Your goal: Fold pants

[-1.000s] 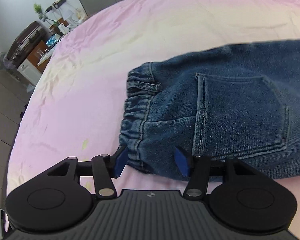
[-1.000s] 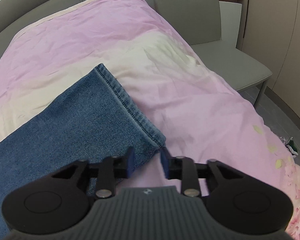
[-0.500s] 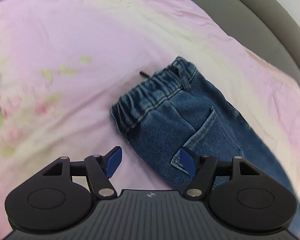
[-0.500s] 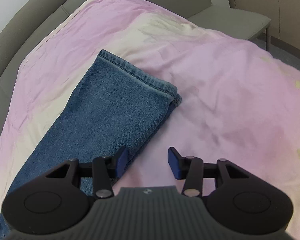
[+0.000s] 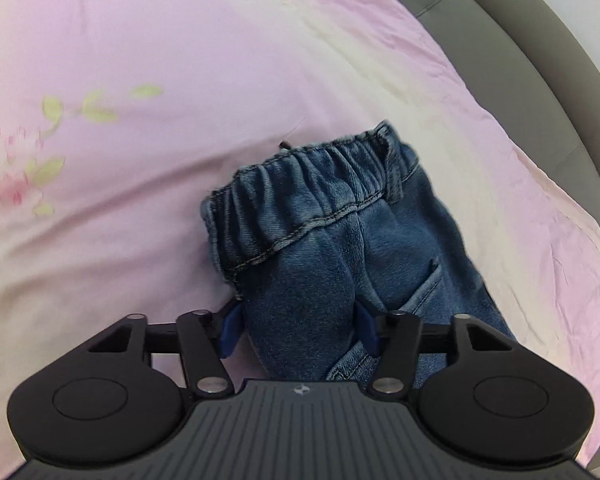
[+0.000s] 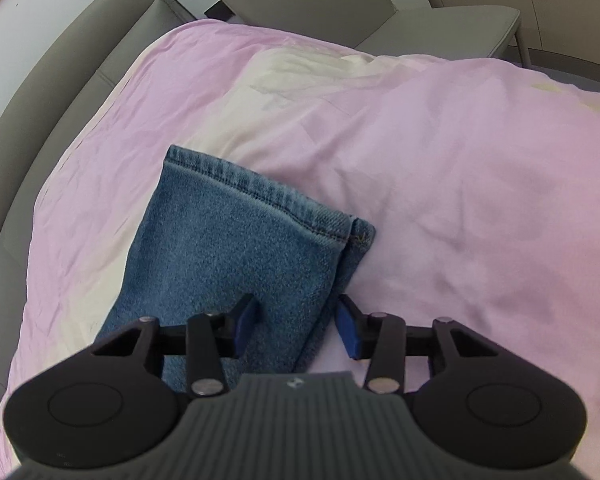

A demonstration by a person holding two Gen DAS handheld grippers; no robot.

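The blue denim pants [image 5: 340,240] lie folded lengthwise on a bed covered with a pink and cream sheet [image 5: 180,60] printed with pale flowers and leaves; a grey padded headboard [image 5: 540,40] curves along its far side.

In the left wrist view, the left claw [image 5: 296,328] sits over the waist end. Its blue pads [image 5: 230,330] flank a raised fold of denim just below the gathered elastic waistband [image 5: 300,196], and its jaws have just been closing with that fold between them. Both pads lie against the cloth, so the claw is grasping the fold. A back pocket [image 5: 424,284] shows just right of the claw.

In the right wrist view, the right claw [image 6: 296,328] is at the leg end, short of the stitched hem [image 6: 260,192]. Its jaws have just been closing around the right edge of the stacked legs. The left pad [image 6: 246,322] rests on the denim, the right pad [image 6: 348,332] stands just beside the edge with a sliver of sheet between, so this claw is not yet clenched. A grey chair [image 6: 340,0] stands beyond the bed.
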